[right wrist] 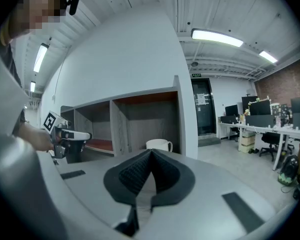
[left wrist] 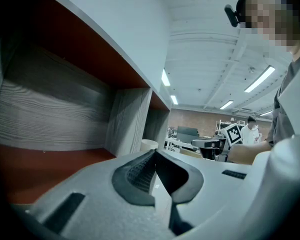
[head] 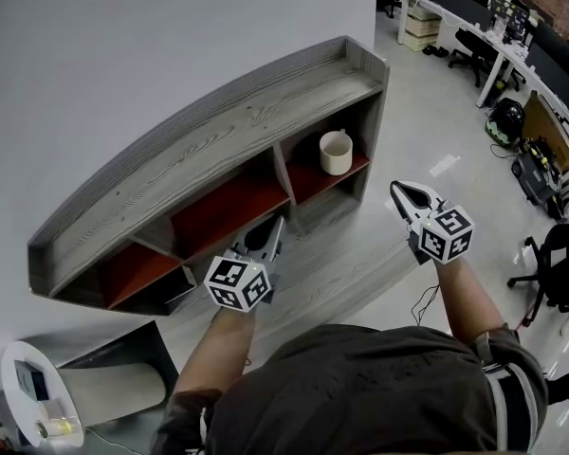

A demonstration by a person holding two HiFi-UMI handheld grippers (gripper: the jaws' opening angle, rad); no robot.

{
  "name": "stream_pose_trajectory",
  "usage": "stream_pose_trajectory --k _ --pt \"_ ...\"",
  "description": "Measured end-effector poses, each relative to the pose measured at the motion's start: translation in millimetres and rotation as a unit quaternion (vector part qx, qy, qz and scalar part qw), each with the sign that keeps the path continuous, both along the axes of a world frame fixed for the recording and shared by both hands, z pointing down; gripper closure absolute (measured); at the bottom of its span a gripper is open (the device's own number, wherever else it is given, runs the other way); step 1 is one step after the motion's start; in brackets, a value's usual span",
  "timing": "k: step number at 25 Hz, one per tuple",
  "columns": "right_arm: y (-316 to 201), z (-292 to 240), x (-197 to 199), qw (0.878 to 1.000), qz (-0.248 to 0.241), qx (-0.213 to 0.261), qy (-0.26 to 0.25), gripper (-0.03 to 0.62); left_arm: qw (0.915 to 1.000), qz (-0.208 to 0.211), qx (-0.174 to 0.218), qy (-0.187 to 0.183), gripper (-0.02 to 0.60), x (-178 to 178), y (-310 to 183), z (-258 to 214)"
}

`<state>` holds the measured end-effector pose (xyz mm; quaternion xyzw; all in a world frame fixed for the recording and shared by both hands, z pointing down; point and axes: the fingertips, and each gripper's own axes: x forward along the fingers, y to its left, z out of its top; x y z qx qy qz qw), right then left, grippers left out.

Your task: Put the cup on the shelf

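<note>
A white cup (head: 336, 152) stands upright in the right-hand compartment of the grey wooden shelf (head: 218, 131), on its red-brown board. The same cup (right wrist: 159, 145) shows in the right gripper view, just beyond the jaw tips, and its rim (left wrist: 149, 145) peeks past a divider in the left gripper view. My left gripper (head: 273, 230) is shut and empty, in front of the middle compartment. My right gripper (head: 398, 191) is also shut and empty, to the right of the shelf's end wall and apart from the cup.
The shelf stands against a white wall (head: 123, 45). A white round stand with a grey base (head: 38, 391) sits at the lower left. Desks, chairs and bags (head: 512, 112) fill the office area at the upper right. Grey floor (head: 360, 263) lies in front of the shelf.
</note>
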<state>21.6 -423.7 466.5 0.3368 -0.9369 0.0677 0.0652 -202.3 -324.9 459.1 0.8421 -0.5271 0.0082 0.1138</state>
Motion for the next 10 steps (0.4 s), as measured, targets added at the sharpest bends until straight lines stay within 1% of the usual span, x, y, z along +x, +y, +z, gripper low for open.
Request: stream_pose_trajectory --k 10 --pt "2.2 -1.2 -5.5 1.000 0.001 0.003 0.003 0.605 1.0000 0.008 0.000 0.000 0.577 -2.3 3.4 -2.1"
